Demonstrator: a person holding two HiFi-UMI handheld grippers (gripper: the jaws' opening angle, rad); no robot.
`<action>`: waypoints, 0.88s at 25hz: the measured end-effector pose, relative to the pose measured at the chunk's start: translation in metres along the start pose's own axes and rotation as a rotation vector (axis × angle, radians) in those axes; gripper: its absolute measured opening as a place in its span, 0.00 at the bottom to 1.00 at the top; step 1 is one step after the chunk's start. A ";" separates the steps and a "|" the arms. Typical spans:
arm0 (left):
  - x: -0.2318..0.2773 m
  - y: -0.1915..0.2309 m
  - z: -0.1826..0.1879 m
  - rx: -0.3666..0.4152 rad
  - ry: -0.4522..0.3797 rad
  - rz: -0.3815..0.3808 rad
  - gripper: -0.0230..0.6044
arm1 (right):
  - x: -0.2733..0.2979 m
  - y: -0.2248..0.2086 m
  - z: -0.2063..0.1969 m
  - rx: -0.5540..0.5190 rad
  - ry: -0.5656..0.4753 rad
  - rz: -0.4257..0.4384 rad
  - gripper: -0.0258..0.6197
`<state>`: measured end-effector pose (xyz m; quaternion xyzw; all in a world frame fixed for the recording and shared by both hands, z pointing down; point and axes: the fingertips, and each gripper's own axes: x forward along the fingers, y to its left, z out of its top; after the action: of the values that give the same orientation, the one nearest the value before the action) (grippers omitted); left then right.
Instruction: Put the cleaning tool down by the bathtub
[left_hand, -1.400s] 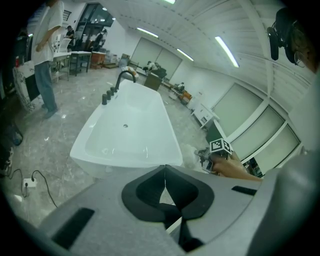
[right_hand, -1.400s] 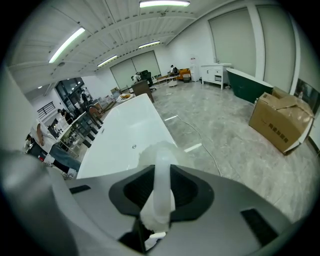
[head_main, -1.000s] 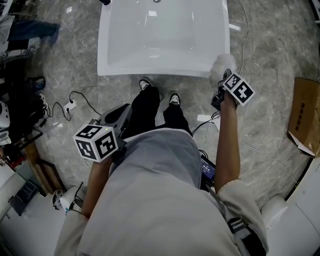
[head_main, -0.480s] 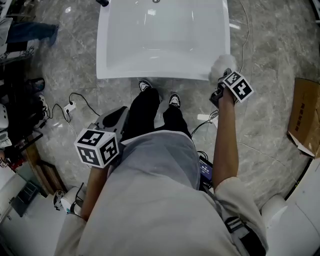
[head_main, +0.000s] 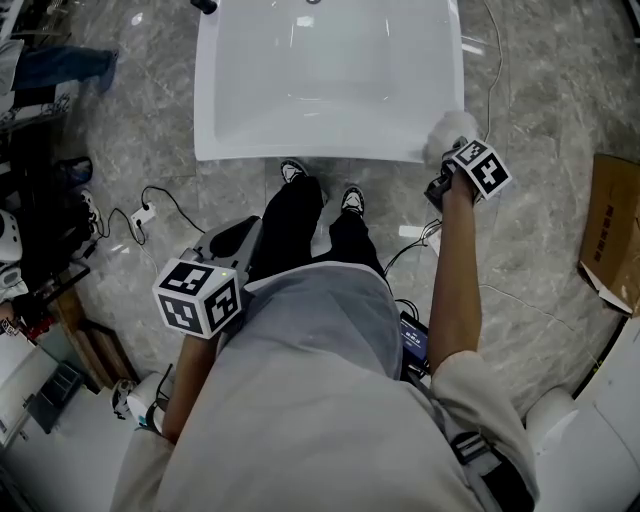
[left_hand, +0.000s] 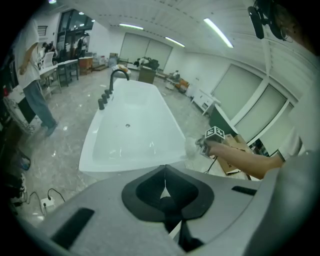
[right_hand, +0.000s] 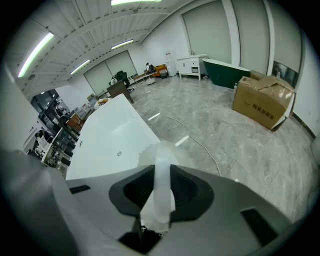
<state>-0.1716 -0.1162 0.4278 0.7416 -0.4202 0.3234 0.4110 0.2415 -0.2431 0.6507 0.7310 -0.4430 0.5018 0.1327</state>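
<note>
White freestanding bathtub (head_main: 330, 80) fills 12 o'clock of the head view, near end just ahead of the person's shoes (head_main: 320, 185). Polished grey marble floor (head_main: 540, 130) all round.

Right gripper (right_hand: 159, 175) at 1 o'clock, pointed steeply down, clenched on the pale translucent handle of the cleaning tool (head_main: 447, 128). Its fluffy white head hangs at the tub's near right corner, touching the rim or just beside it; cannot tell which. Tool not yet on the floor.

Left gripper (left_hand: 164, 189) at 8 o'clock beside the hip, jaws closed together, nothing between them.

Risks, as I judge them:
- Let go from this height, the head could catch the rim and tip into the basin instead of landing beside it.
- Smooth handle on glossy stone may slide or roll away.
- Handle sits off-centre in the jaws; it may swing on release.

Around:
- Cardboard box (head_main: 610, 235) at 3 o'clock, well apart.
- Thin white cable (head_main: 495, 70) on the floor right of the tub, near the likely landing spot; the one real obstruction.
- Dark cable (head_main: 405, 250) behind the right shoe.
- Power strip (head_main: 140, 212) at 9 o'clock, clear of the work.
</note>
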 end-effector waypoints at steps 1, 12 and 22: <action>0.000 0.000 0.001 -0.008 0.001 -0.003 0.05 | 0.001 0.000 0.000 0.003 0.003 -0.003 0.16; 0.003 0.002 -0.001 -0.060 0.019 -0.028 0.05 | 0.018 -0.003 0.001 0.032 0.014 -0.023 0.16; 0.005 0.001 -0.002 -0.072 0.030 -0.044 0.05 | 0.023 -0.005 -0.004 0.021 0.028 -0.051 0.16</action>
<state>-0.1708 -0.1168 0.4332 0.7304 -0.4088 0.3100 0.4509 0.2452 -0.2495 0.6736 0.7364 -0.4172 0.5128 0.1440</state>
